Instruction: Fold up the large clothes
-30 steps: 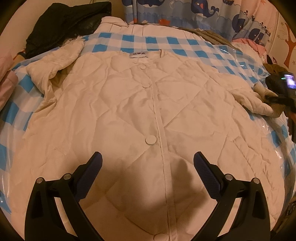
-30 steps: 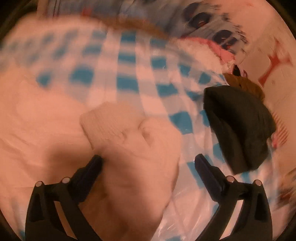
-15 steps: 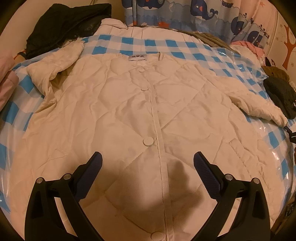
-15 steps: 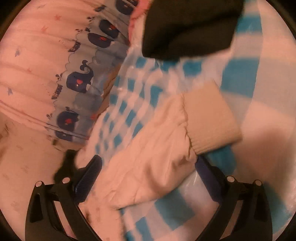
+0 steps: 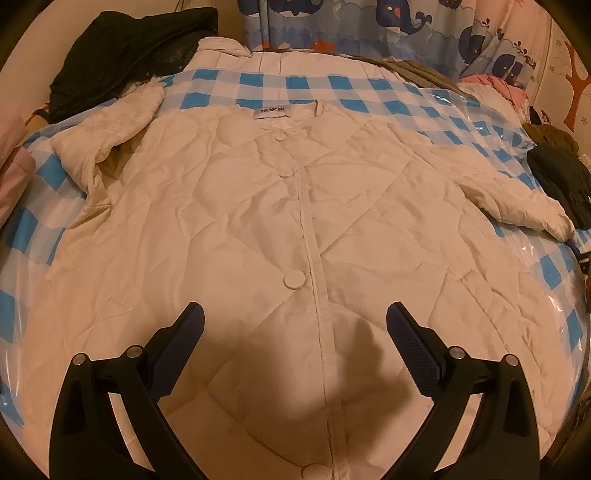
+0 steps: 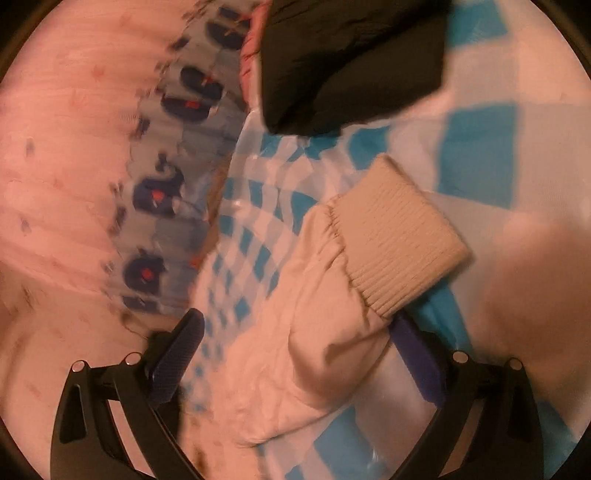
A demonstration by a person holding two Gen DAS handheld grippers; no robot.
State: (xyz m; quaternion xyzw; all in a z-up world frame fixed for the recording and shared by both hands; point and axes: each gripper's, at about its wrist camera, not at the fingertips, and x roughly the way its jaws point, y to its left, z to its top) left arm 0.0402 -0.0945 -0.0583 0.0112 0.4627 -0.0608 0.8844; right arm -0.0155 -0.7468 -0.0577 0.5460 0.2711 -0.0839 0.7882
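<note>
White jacket (image 5: 258,229) lies flat, buttoned, across middle of checked bed cover (image 5: 354,88). Left gripper (image 5: 295,325) hangs spread over its hem, nothing btwn jaws. Right gripper (image 6: 295,328) at cover's right edge, jaws closing round sleeve (image 6: 317,332) w/ ribbed cuff (image 6: 399,236).

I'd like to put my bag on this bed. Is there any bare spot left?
Only strips. The checked cover is bare between the white jacket collar and the whale curtain, and beside the right sleeve. The far-left corner holds a black garment; the right edge holds dark clothes.
</note>
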